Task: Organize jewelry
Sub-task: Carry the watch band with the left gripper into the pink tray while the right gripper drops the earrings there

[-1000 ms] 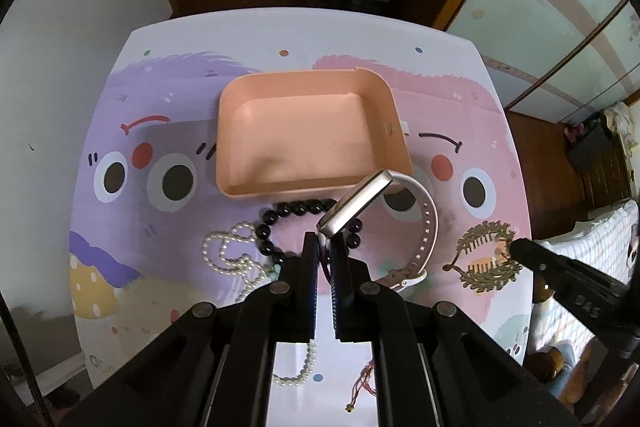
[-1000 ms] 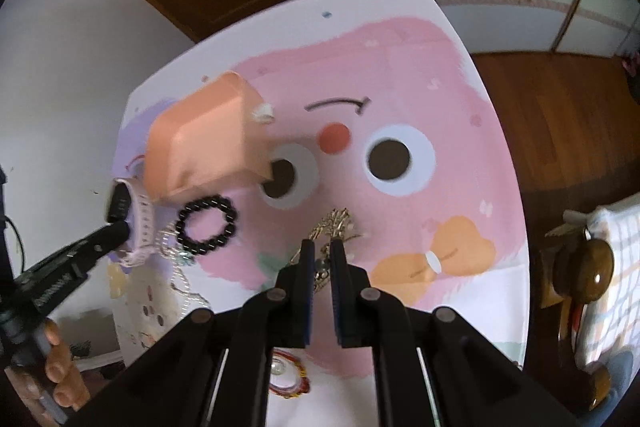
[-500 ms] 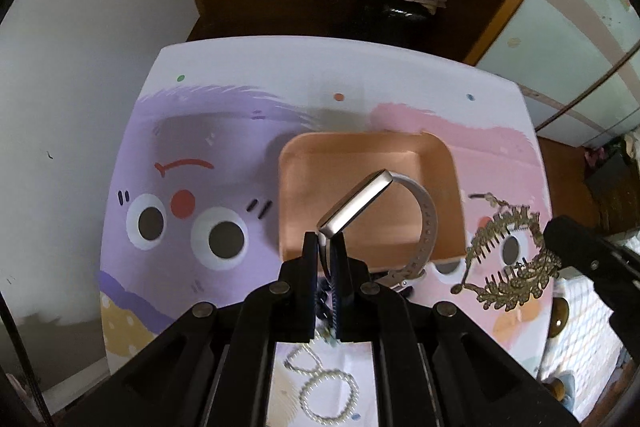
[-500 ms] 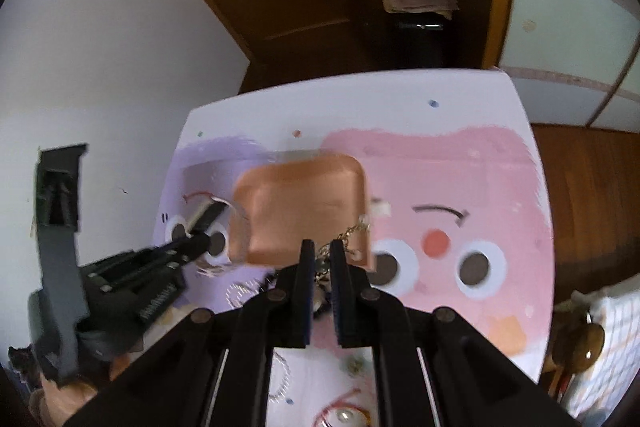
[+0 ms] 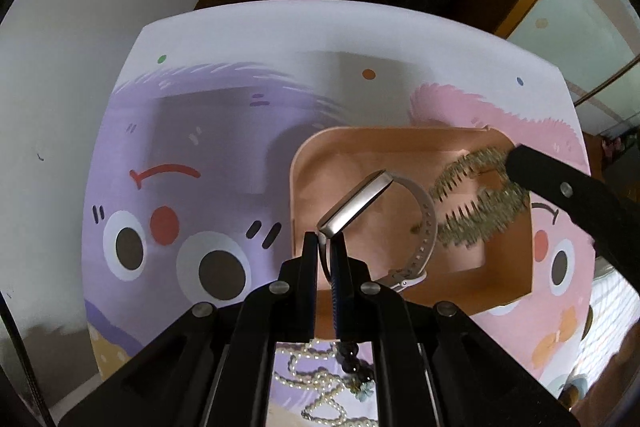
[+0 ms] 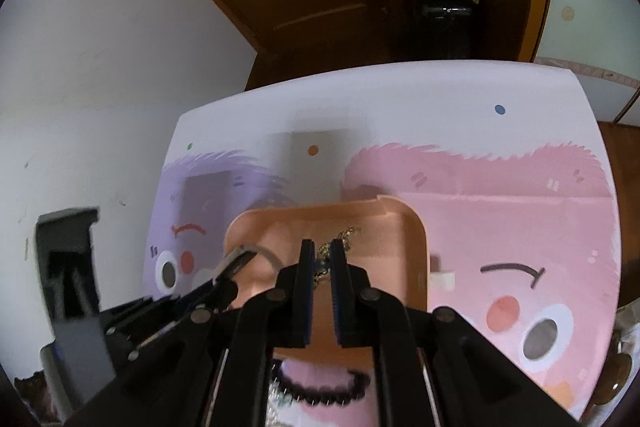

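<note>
Two tools over tray (image 5: 508,269) | left (image 5: 325,245) clamps watch (image 5: 356,205) | right (image 6: 323,257) clamps comb (image 5: 476,199), teeth clear only left view

Left hand-held gripper (image 5: 325,242), clamped on watch (image 5: 374,217), carried forward: watch, earlier over beads short of pink tray (image 5: 404,141), now hangs over tray interior. Black beads (image 5: 352,363) and pearl strand (image 5: 320,387) now behind its fingertips, near the frame bottom.

Right hand-held gripper (image 6: 320,259) lifted gold hair comb (image 5: 476,203) off surface (comb lay right of tray), swung it over tray; comb now just right of watch strap.
</note>
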Motion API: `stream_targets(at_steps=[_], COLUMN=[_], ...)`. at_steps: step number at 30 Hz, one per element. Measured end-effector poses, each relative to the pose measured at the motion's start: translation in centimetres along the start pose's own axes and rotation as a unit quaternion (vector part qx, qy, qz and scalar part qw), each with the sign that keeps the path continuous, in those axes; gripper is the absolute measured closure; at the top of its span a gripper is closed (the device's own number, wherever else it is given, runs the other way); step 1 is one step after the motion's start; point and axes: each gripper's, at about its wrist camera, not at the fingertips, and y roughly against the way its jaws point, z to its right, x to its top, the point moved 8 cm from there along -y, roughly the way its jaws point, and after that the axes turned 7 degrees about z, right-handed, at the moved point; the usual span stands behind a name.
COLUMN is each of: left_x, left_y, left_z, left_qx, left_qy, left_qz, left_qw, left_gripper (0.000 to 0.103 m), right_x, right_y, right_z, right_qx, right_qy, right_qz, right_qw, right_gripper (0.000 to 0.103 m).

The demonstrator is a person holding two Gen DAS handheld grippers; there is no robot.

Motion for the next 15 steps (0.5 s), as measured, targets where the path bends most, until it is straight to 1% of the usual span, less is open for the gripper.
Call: stream_targets(at_steps=[7,15], left_x=[-0.6,-1.1], left_y=[-1.3,-1.9], left_z=[0.9,1.1], left_qx=[-0.008,-0.002], left_qy=[-0.023,-0.040], left_qz=[-0.005,-0.008], left_qw=[0.9997,0.9992], left_gripper=[0.099,0.099], right_x=[-0.9,-3.0], right_y=[-2.0,-2.9], right_z=[1.4,1.9], right_qx=[0.003,-0.013], right_qy=[-0.008,0.004], right_qz=[0.004,-0.027], right_qw=[1.000,1.000], right_gripper=[0.096,0.094])
